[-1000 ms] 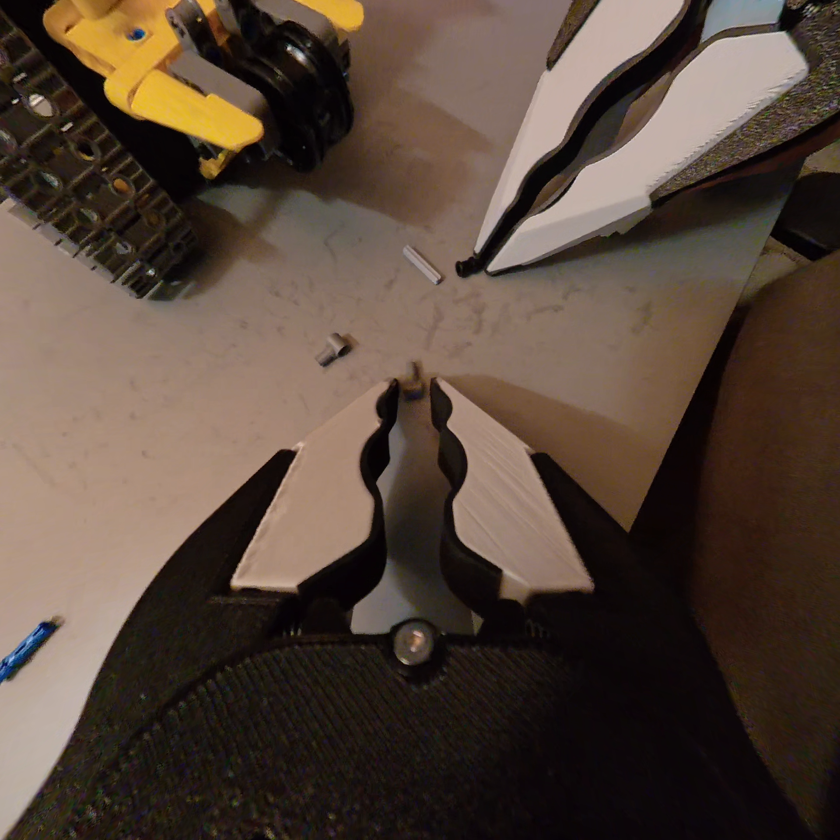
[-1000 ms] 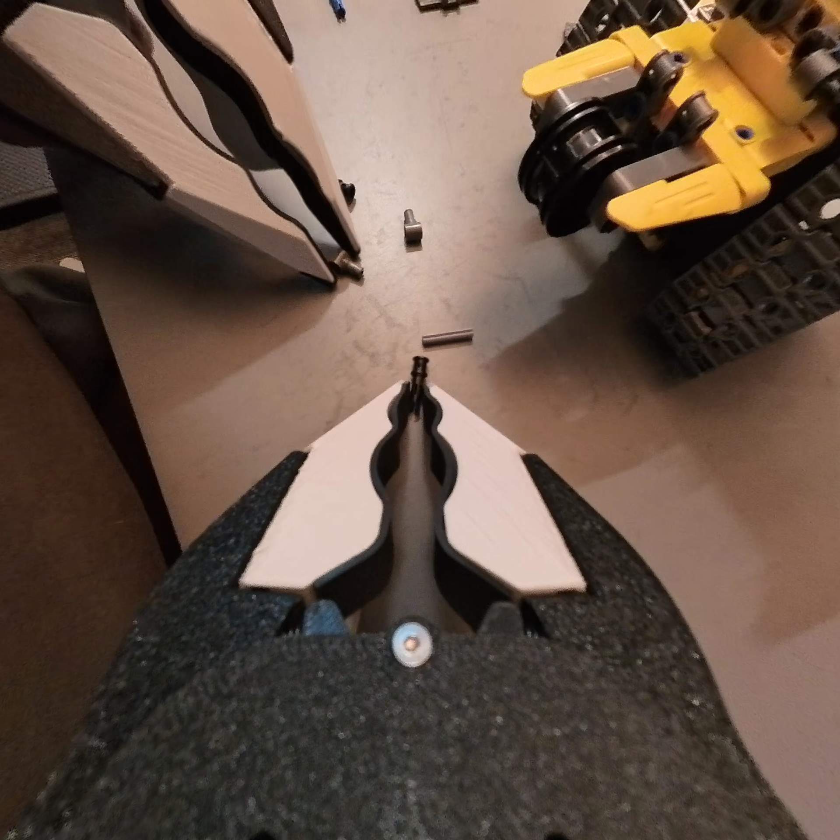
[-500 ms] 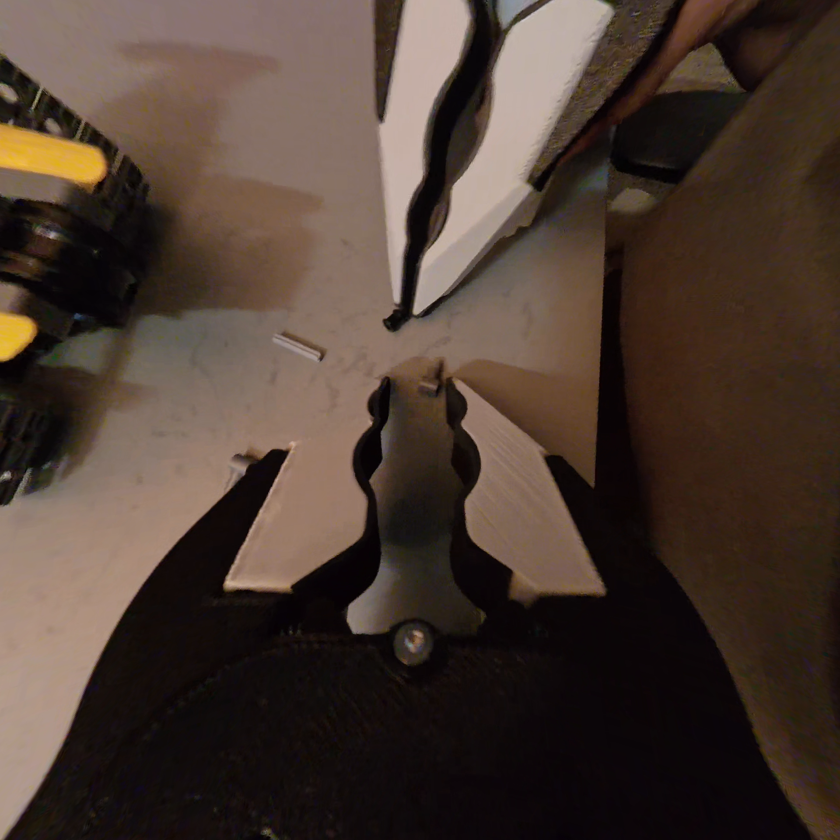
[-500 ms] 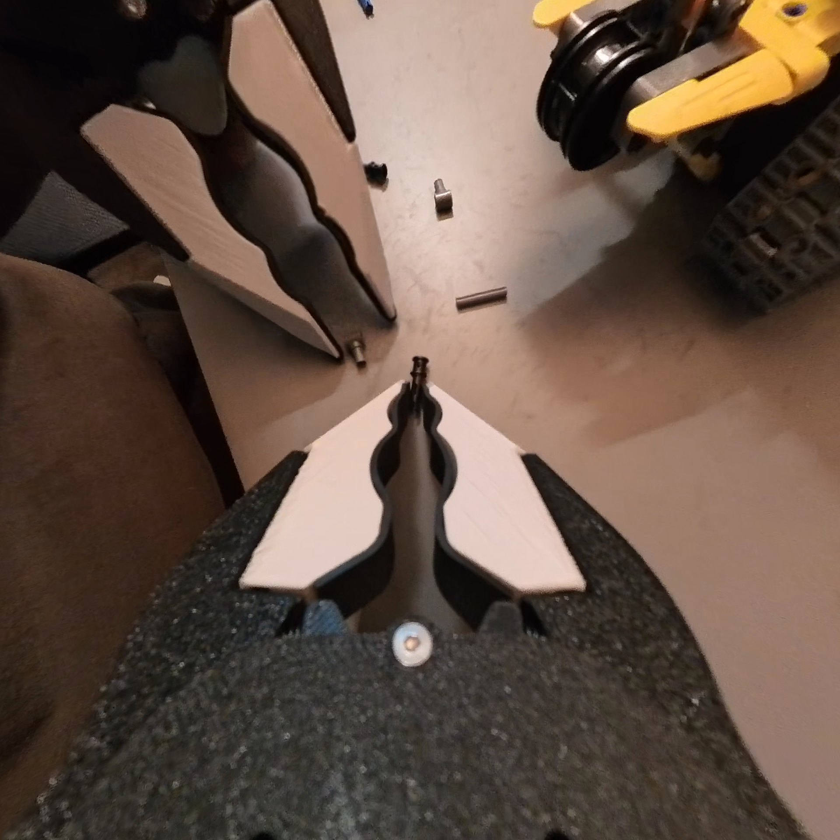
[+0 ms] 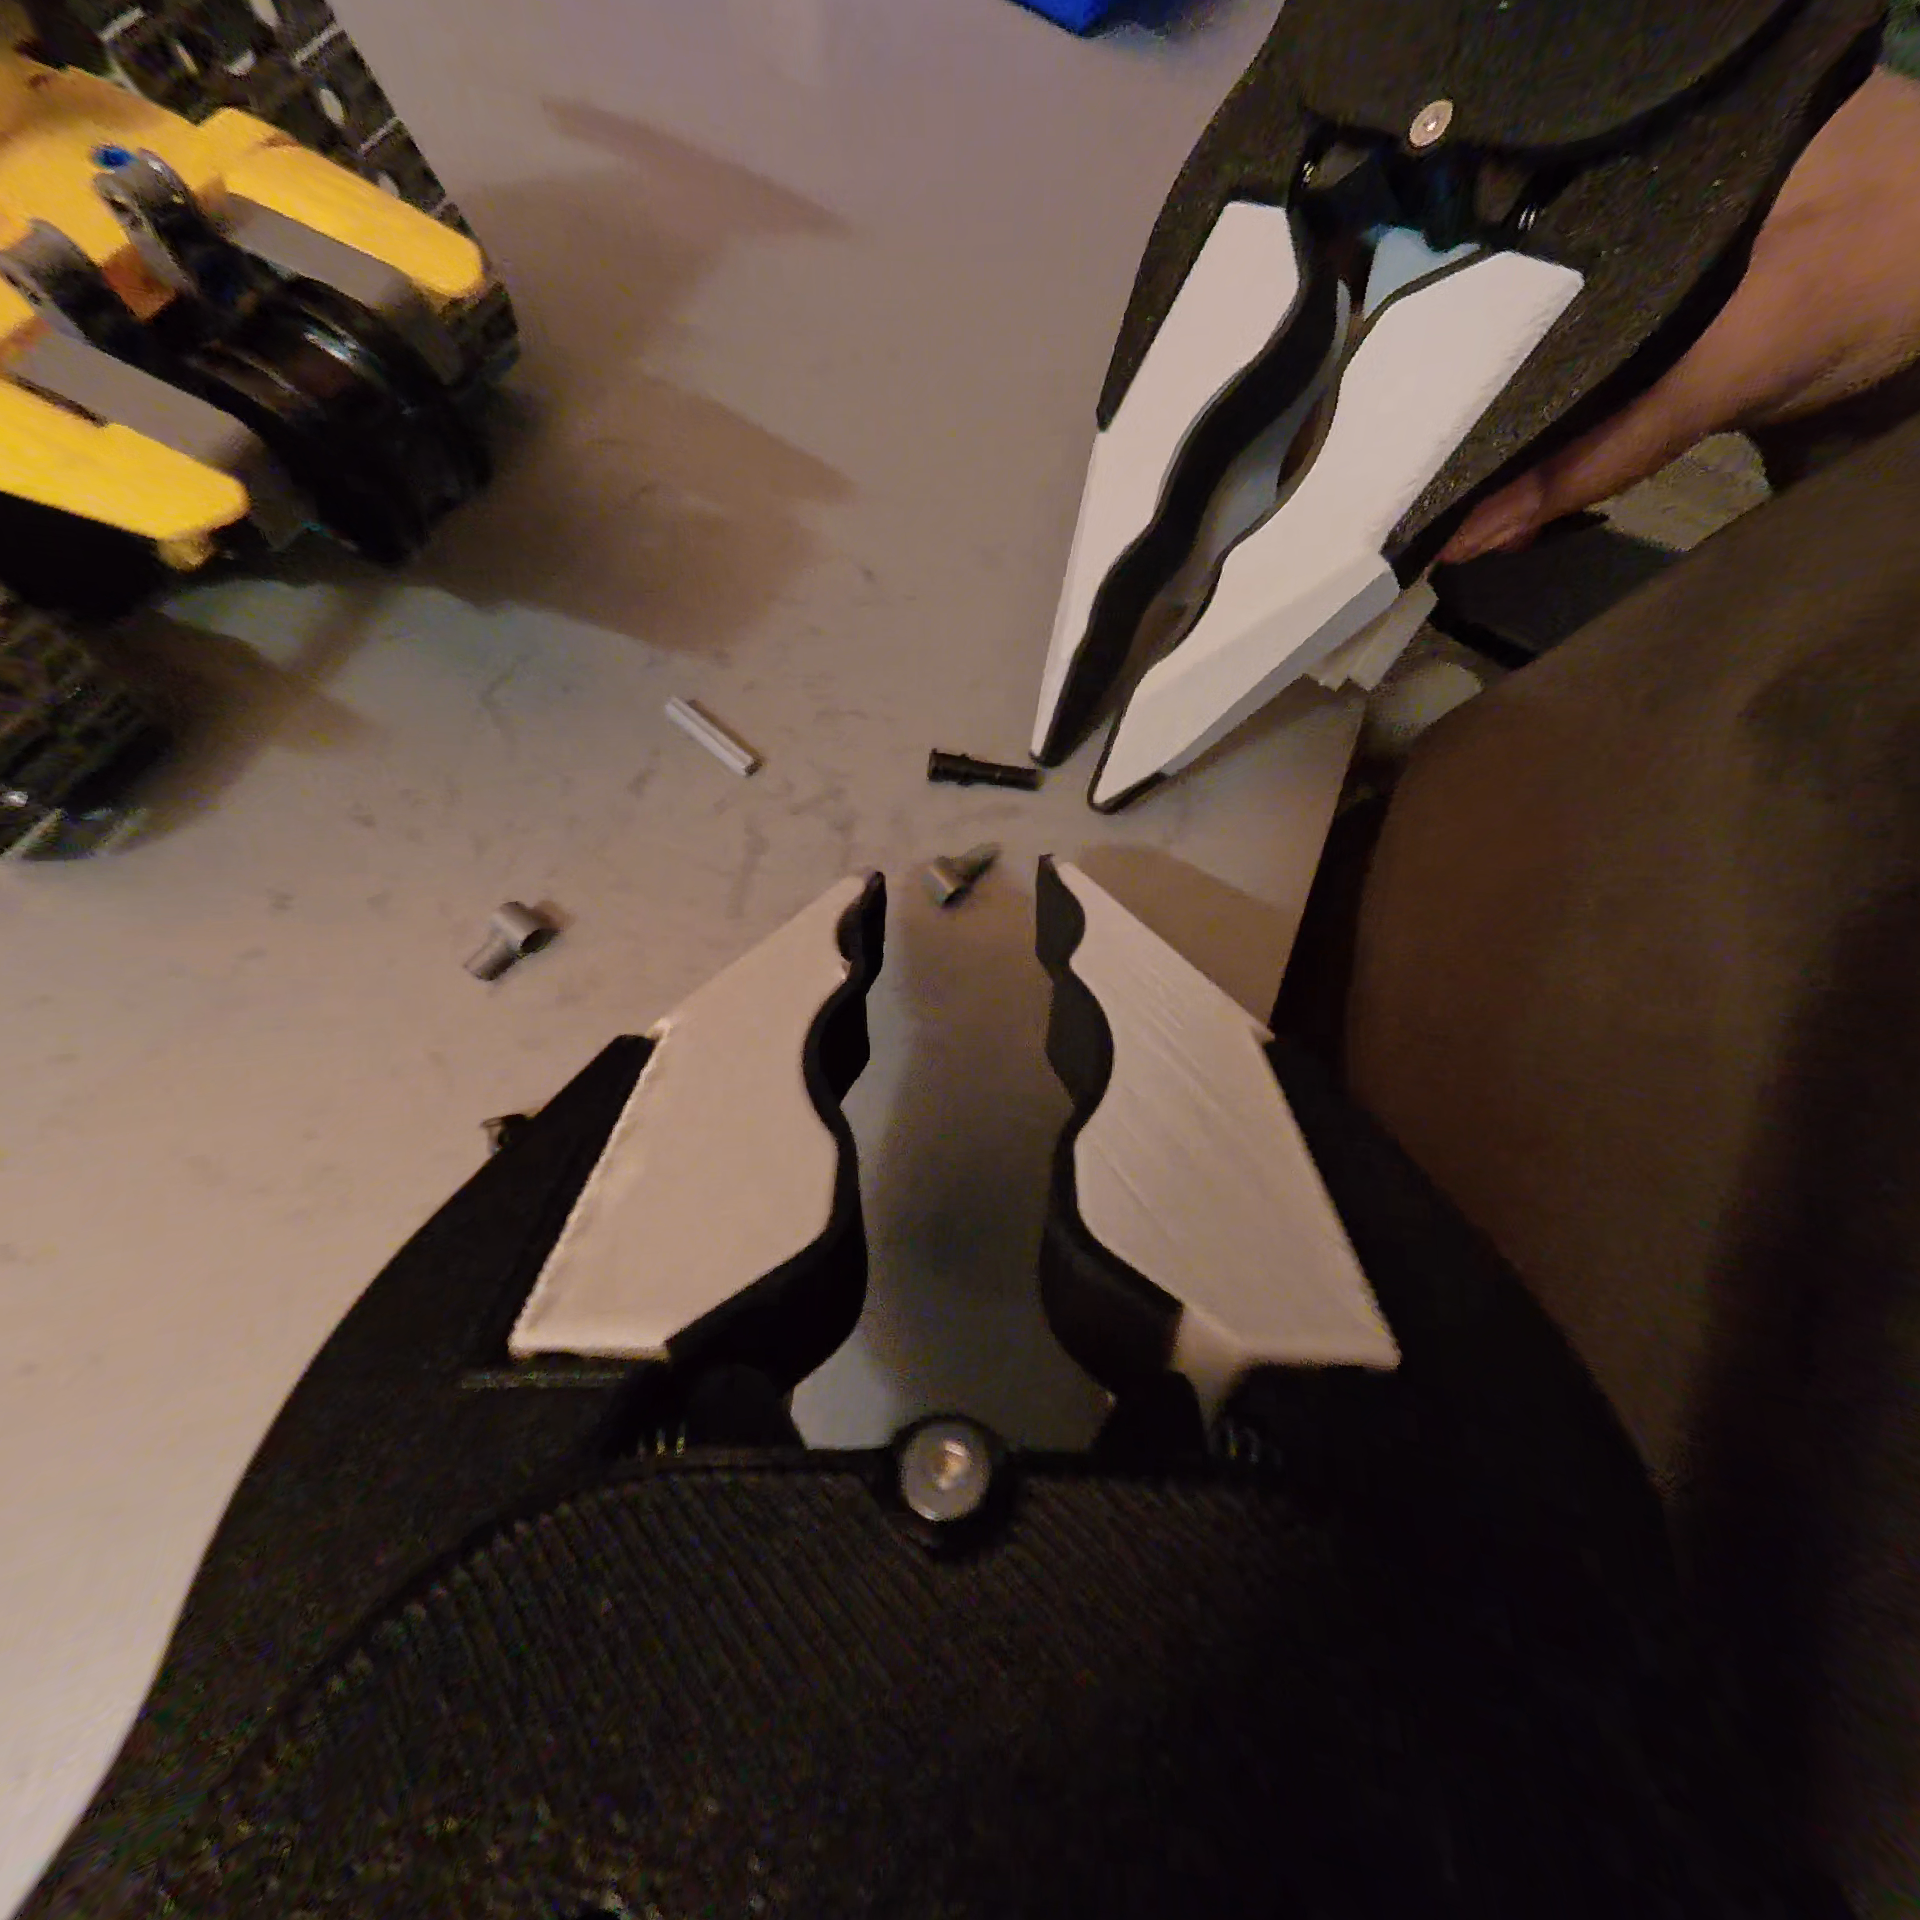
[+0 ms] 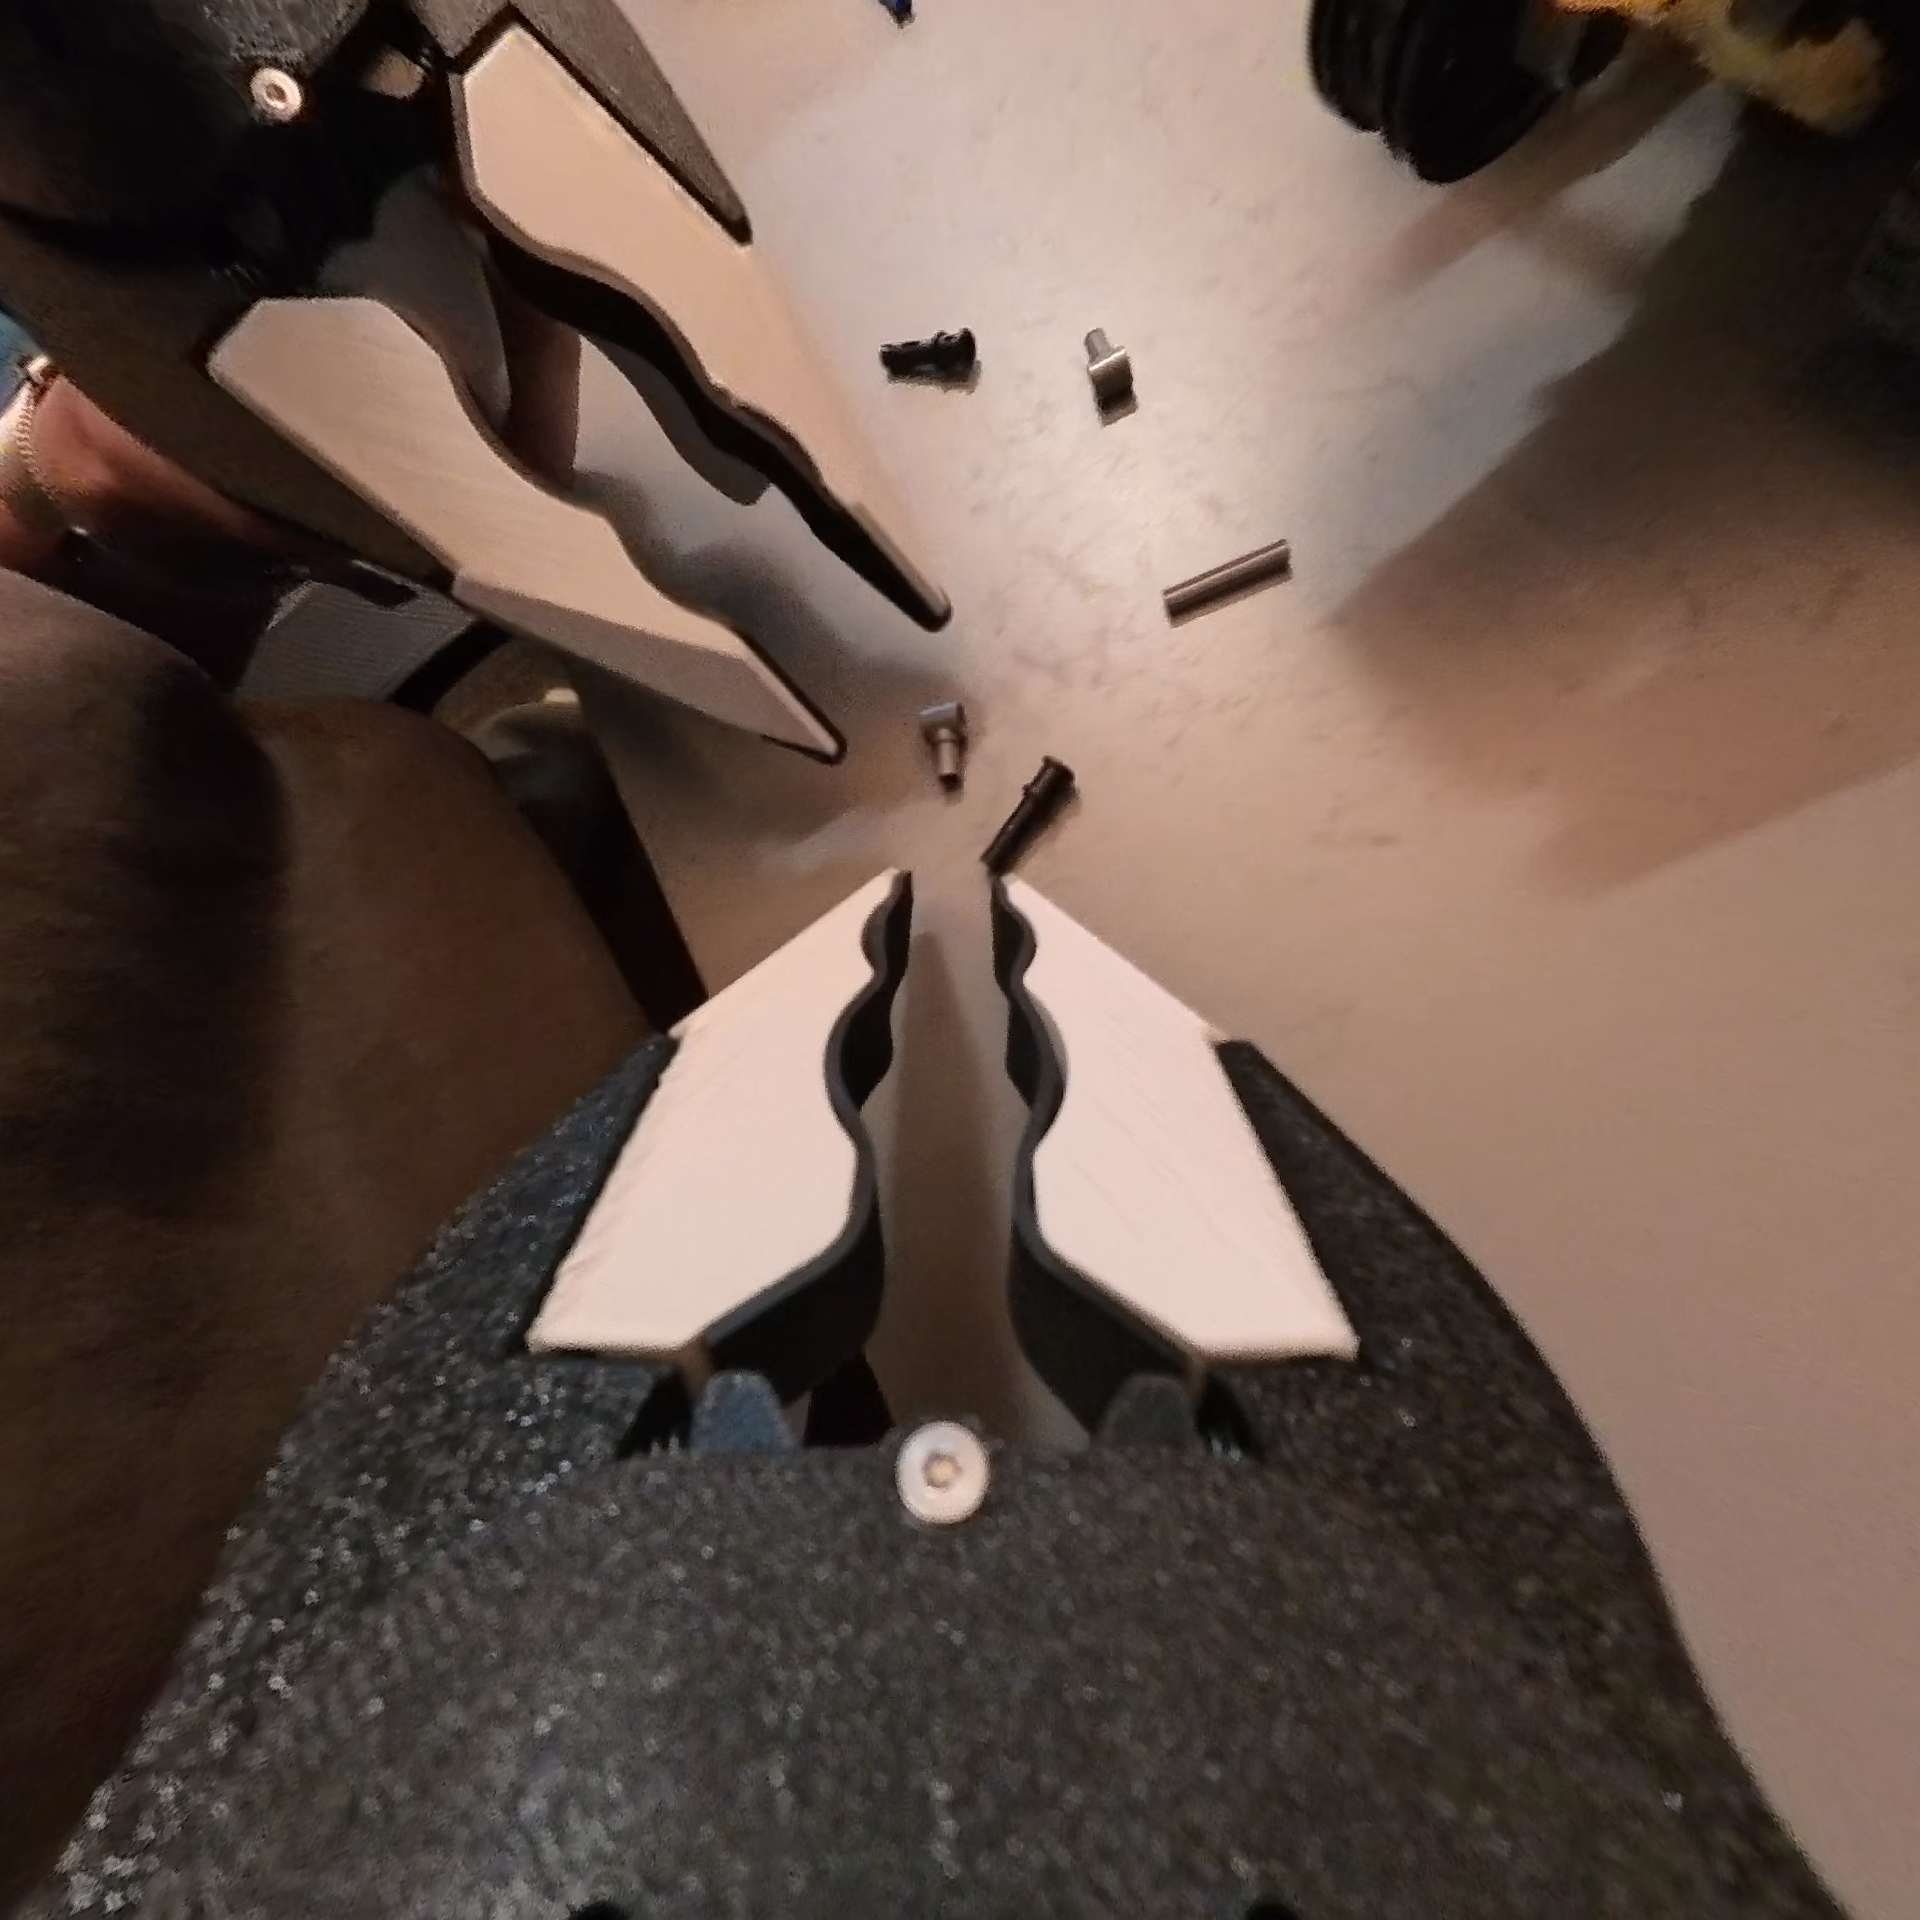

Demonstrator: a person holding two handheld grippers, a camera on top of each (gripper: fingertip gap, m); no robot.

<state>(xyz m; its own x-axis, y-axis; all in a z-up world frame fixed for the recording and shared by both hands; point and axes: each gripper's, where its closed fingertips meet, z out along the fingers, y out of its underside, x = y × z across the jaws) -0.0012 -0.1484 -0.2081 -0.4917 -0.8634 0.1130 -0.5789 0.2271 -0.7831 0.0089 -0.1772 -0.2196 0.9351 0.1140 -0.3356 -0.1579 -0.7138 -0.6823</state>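
Observation:
My left gripper (image 5: 961,883) is open above the grey table (image 5: 260,1143). A small grey peg (image 5: 956,873) lies loose on the table right at its tips. My right gripper (image 6: 951,883) is open a little and empty. A black pin (image 6: 1029,810) lies on the table just past its right fingertip. In the left wrist view the right gripper (image 5: 1081,779) points down at the black pin (image 5: 982,771). In the right wrist view the left gripper (image 6: 883,681) stands over the grey peg (image 6: 943,738).
A grey axle (image 5: 712,736) and a second grey peg (image 5: 506,938) lie to the left. A second black pin (image 6: 928,353) lies farther off. A yellow and black tracked model (image 5: 208,343) stands at the upper left. The table edge (image 5: 1309,935) is close on the right. Tip to tip, the grippers are about 4 cm apart. Between my left fingertips and the grey axle (image 5: 712,736) there is roughly 6 cm. It turns up in the right wrist view (image 6: 1227,579) as well.
My right gripper opened and let go of the black pin, which now lies on the table. My left gripper opened wider and the grey peg lies loose at its tips.

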